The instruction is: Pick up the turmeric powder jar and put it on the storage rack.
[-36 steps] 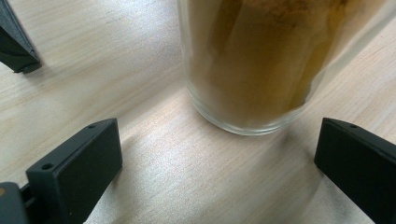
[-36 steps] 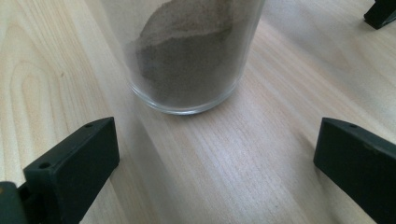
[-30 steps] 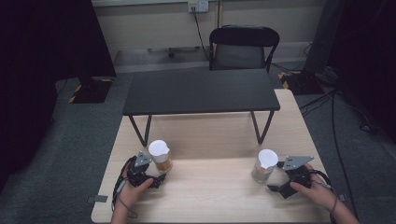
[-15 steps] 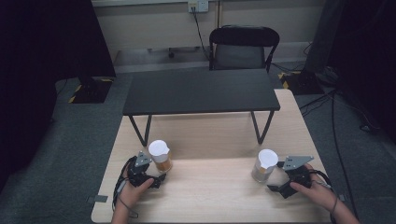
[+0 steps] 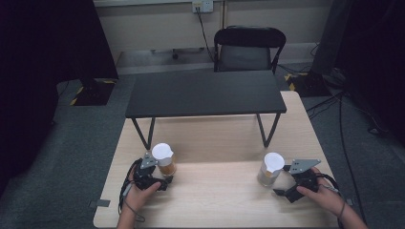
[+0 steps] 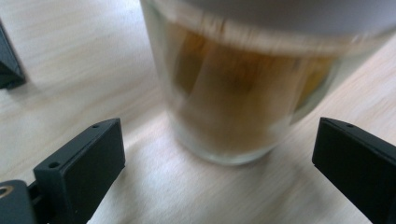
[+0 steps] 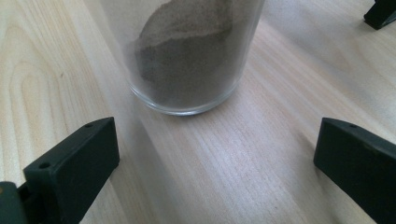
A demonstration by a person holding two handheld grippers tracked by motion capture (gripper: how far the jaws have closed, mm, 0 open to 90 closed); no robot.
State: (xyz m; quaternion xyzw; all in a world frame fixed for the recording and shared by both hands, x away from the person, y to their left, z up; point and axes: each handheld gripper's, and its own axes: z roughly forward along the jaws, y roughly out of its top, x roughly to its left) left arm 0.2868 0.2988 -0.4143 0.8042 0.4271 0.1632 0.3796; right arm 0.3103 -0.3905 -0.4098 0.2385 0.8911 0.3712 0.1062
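I'm working at the light wooden table (image 5: 224,200), which carries a low black bench (image 5: 205,93) across its far half, with a black chair (image 5: 248,45) on the floor beyond it. Two lidded glass jars stand upright on the near half, well apart: the amber jar (image 5: 164,159) on the left and the grey-powder jar (image 5: 271,169) on the right. I judge this to be the approach step of a two-handed pickup, with nothing grasped yet. My left gripper (image 5: 160,179) sits on the near side of the amber jar, its jaws spread wide and holding nothing; in the left gripper view that jar (image 6: 243,93) stands just ahead of the tips, roughly centred between them, its base resting on the wood and touching neither jaw. My right gripper (image 5: 282,183) lies just right of and nearer than the powder jar, also spread wide and empty; in the right gripper view that jar (image 7: 187,56) stands ahead of the jaws and a little left of the midline, apart from both. Next, I reckon each hand needs to push forward until its jar sits between the pads, the right one shifting slightly toward its jar first, then close gently on the glass below the white lids.
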